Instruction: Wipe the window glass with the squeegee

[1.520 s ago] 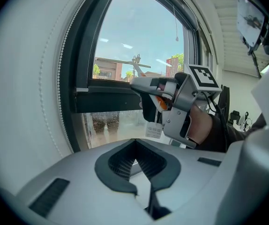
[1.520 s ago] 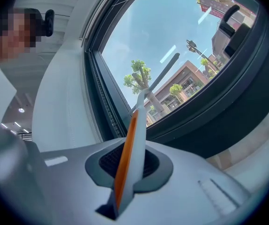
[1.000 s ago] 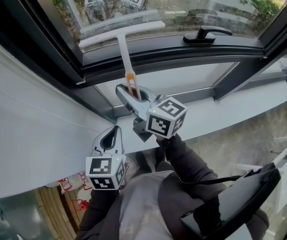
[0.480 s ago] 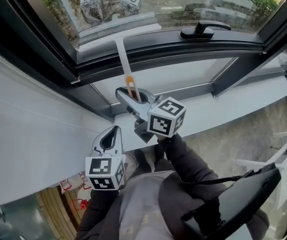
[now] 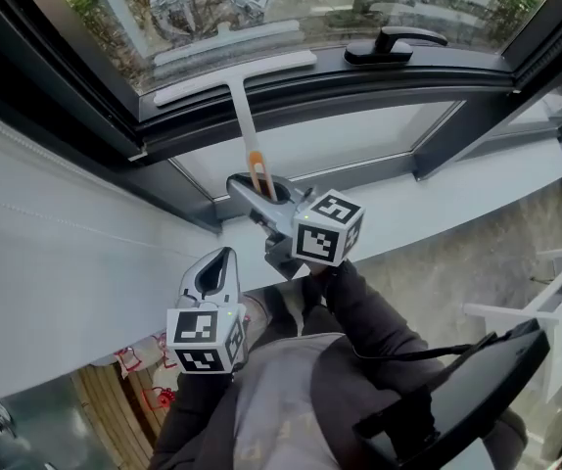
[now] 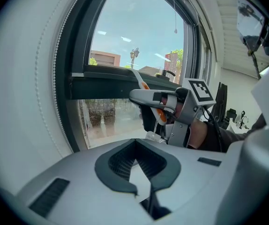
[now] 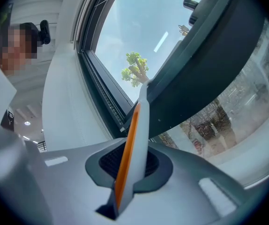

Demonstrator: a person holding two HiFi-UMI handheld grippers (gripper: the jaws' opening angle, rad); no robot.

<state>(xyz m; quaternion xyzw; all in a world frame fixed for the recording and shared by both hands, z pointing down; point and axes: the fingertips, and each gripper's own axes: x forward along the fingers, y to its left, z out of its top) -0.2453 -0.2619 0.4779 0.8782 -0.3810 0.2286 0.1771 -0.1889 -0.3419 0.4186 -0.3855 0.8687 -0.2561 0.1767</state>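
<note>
the window glass (image 5: 359, 3) is lying at twelve o'clock in the head view. the squeegee (image 5: 234, 76) is being pressed against its lower edge, at eleven o'clock from the right gripper (image 5: 257, 186). its jaws are being clamped on the orange-striped handle, probably to steady the stroke. the left gripper (image 5: 220, 262), at seven o'clock, is being held back, jaws together and empty, likely to stay clear.
</note>
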